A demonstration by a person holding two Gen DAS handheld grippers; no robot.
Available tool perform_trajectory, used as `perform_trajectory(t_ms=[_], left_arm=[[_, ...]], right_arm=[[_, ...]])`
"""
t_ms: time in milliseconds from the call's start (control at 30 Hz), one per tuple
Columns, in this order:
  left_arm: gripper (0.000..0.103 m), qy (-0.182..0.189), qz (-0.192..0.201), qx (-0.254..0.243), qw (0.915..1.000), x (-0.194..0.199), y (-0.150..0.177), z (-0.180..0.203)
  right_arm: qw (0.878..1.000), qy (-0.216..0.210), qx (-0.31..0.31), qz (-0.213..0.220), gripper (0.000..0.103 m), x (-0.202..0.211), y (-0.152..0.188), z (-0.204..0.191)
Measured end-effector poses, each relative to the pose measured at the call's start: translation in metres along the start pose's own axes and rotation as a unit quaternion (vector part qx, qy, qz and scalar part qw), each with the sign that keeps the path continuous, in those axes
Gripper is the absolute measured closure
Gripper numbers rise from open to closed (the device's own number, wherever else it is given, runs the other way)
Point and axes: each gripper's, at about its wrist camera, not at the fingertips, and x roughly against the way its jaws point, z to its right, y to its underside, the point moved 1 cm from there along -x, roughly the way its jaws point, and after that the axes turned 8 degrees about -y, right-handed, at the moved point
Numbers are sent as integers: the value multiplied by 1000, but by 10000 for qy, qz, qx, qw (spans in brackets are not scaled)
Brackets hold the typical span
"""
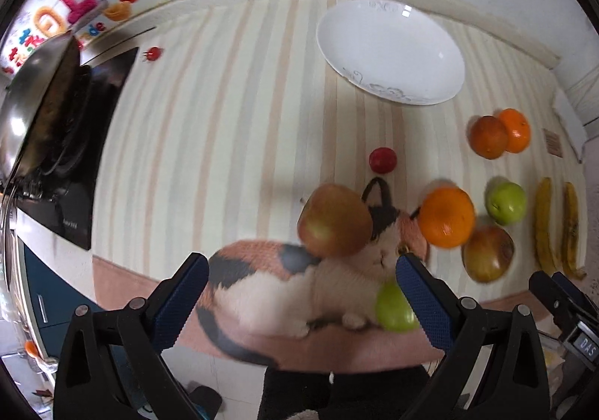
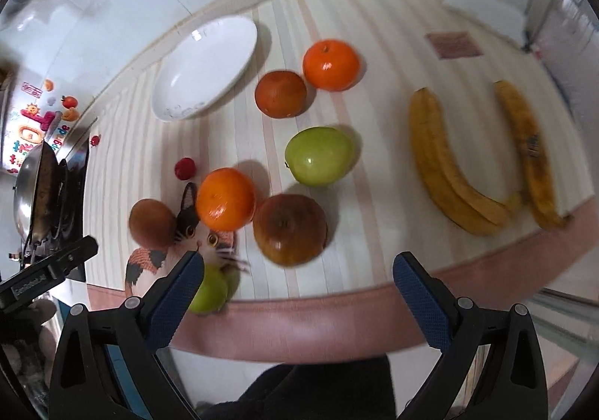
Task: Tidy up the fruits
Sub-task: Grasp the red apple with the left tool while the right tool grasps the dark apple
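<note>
Bright, even light is glaring off the white plate (image 1: 389,49). Fruit near it is casting soft shadows. Fisheye edges are bending, and nearer fruit is blurring.

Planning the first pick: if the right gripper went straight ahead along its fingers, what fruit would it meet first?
Probably the reddish-brown apple, which sits just ahead between the open fingers of the right gripper; depth is unclear.

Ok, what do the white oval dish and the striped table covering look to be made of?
The white oval dish looks like glazed ceramic: glossy, with sharp light glints and a faint grey pattern by the rim. The striped table covering looks like matte cloth or vinyl, with a printed cat; I cannot tell which.
</note>
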Motion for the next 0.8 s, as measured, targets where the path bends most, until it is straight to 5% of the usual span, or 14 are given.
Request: perform_trajectory(t_ms=[500, 567, 633, 800], left_arm=[[1, 13, -867, -622, 9943, -82, -30, 40], [6, 88, -879, -681, 9938, -87, -29, 43], [31, 118, -923, -700, 9932, -91, -29, 43], [37, 193, -764, -676, 9946, -92, -28, 38]], right_arm=[[9955, -198, -157, -913, 3, -78, -22, 10], [9951, -181, -242, -938, 4, -84, -22, 11], [9943, -204, -338, -991, 8, -89, -20, 13], [9924, -342, -462, -1091, 22, -102, -19, 15]])
